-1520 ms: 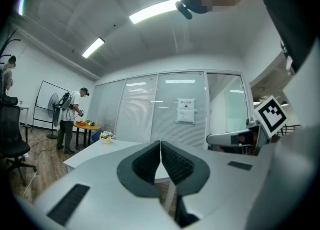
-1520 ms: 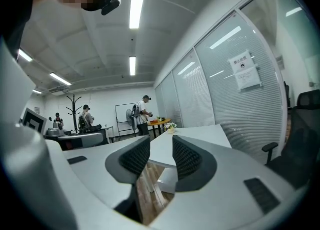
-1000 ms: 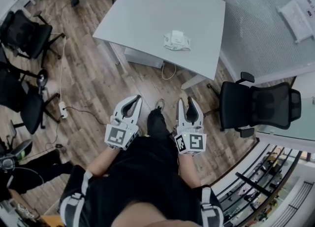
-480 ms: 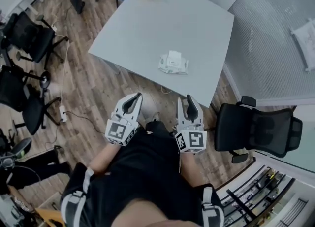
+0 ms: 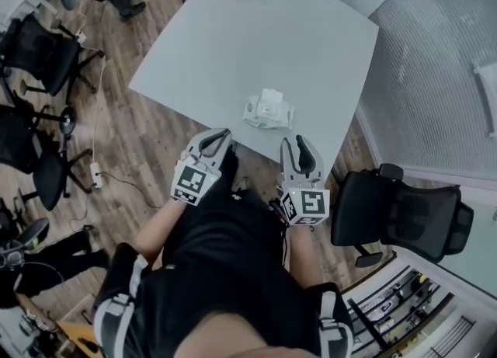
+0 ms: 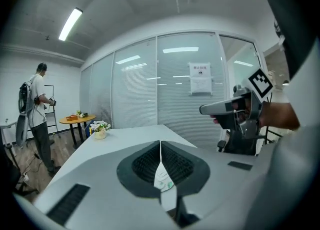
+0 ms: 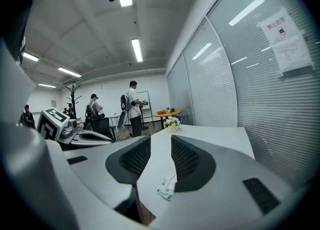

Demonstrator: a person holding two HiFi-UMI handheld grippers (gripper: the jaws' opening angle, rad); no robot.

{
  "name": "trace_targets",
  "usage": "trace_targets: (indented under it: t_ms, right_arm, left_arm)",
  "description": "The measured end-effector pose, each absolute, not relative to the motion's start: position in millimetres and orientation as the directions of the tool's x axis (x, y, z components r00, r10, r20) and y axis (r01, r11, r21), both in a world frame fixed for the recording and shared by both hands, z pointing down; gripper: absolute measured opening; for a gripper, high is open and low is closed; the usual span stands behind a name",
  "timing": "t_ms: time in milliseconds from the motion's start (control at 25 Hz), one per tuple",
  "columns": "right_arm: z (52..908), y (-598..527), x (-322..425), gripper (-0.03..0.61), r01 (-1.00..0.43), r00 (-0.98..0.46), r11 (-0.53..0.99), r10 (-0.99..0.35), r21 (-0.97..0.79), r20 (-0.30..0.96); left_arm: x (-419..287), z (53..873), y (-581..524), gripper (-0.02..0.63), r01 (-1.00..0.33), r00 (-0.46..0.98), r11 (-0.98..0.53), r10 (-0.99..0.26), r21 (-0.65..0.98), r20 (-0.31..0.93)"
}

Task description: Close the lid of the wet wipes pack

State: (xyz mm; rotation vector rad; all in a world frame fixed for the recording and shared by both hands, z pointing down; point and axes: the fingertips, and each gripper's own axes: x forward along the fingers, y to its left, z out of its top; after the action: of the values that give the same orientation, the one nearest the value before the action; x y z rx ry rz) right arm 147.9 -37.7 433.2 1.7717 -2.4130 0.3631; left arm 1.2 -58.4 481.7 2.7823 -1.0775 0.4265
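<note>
as the person steps closer, the wet wipes pack (image 5: pixel 268 110) by the tabletop's (image 5: pixel 233 38) near edge comes within reach; left gripper (image 5: pixel 215 140) clenched empty, right gripper (image 5: pixel 299 154) released, empty, narrowing slightly

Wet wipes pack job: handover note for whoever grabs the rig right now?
Left gripper: jaws shut, empty.
Right gripper: jaws open, empty.
Both are in the air by the near edge of the table, pointing toward the wet wipes pack, which lies just inside that edge.
Done: nothing; the lid looks raised.
To do: reach in and press the lid shut.
</note>
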Motion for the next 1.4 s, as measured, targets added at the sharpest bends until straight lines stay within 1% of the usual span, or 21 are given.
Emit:
trace_targets:
  t_ms: [200,320,360,400,440,520,600,840,920,1000,1080,1160,1280,1400]
  right_arm:
    - [453.5,-91.9,163.4,0.144,-0.956,-0.294,0.277,-0.910,-0.097,0.293]
    - [469.6,-127.9,170.4,0.144,-0.955,-0.297,0.285,-0.894,-0.086,0.334]
    - [477.5,-138.7,172.6,0.144,-0.954,-0.298,0.289,-0.887,-0.081,0.354]
    - [486.4,-148.6,175.0,0.144,-0.954,-0.298,0.291,-0.878,-0.077,0.375]
    - [496.0,-158.0,177.5,0.144,-0.953,-0.299,0.294,-0.867,-0.075,0.398]
    - [516.2,-175.5,181.0,0.144,-0.948,-0.310,0.309,-0.842,-0.078,0.441]
    - [535.3,-189.9,182.0,0.144,-0.941,-0.327,0.330,-0.813,-0.081,0.482]
    - [581.2,-222.8,184.9,0.141,-0.917,-0.368,0.388,-0.737,-0.092,0.567]
    - [600.2,-232.3,182.4,0.141,-0.897,-0.399,0.430,-0.682,-0.106,0.612]
    - [620.6,-237.7,175.7,0.141,-0.856,-0.457,0.495,-0.595,-0.147,0.661]
    - [640.6,-241.6,167.8,0.141,-0.799,-0.530,0.562,-0.489,-0.213,0.693]
    - [659.4,-250.1,164.9,0.141,-0.752,-0.568,0.610,-0.405,-0.252,0.717]
    - [692.8,-262.0,164.1,0.141,-0.697,-0.568,0.667,-0.288,-0.264,0.771]
    - [727.4,-268.2,166.5,0.150,-0.639,-0.538,0.721,-0.171,-0.267,0.825]
  left_arm:
    - [27.0,528.7,-118.9,0.026,-0.571,0.728,-0.819,-0.537,-0.056,0.427]
    - [42.7,571.9,-147.6,0.040,-0.465,0.720,-0.877,-0.454,-0.121,0.524]
    - [48.4,590.8,-152.5,0.076,-0.410,0.713,-0.901,-0.412,-0.140,0.567]
    - [54.4,611.1,-155.3,0.139,-0.346,0.702,-0.926,-0.363,-0.152,0.613]
    - [60.6,631.5,-157.1,0.167,-0.281,0.689,-0.947,-0.310,-0.153,0.655]
    - [72.0,666.6,-160.7,0.175,-0.169,0.666,-0.977,-0.210,-0.129,0.716]
    - [80.4,693.5,-165.8,0.173,-0.091,0.644,-0.990,-0.138,-0.103,0.752]
    - [91.2,765.6,-181.7,0.173,0.113,0.519,-0.989,-0.022,-0.094,0.855]
    - [92.5,782.2,-184.4,0.173,0.166,0.471,-0.983,0.011,-0.076,0.882]
    - [91.7,795.0,-183.7,0.173,0.208,0.424,-0.977,0.039,-0.055,0.905]
    - [91.4,804.6,-182.2,0.173,0.232,0.386,-0.972,0.068,-0.025,0.920]
    - [93.2,808.7,-182.8,0.173,0.240,0.363,-0.971,0.103,0.014,0.926]
    - [94.1,808.7,-183.0,0.173,0.257,0.346,-0.965,0.144,0.054,0.927]
    - [95.5,806.5,-183.9,0.174,0.254,0.373,-0.965,0.156,0.062,0.915]
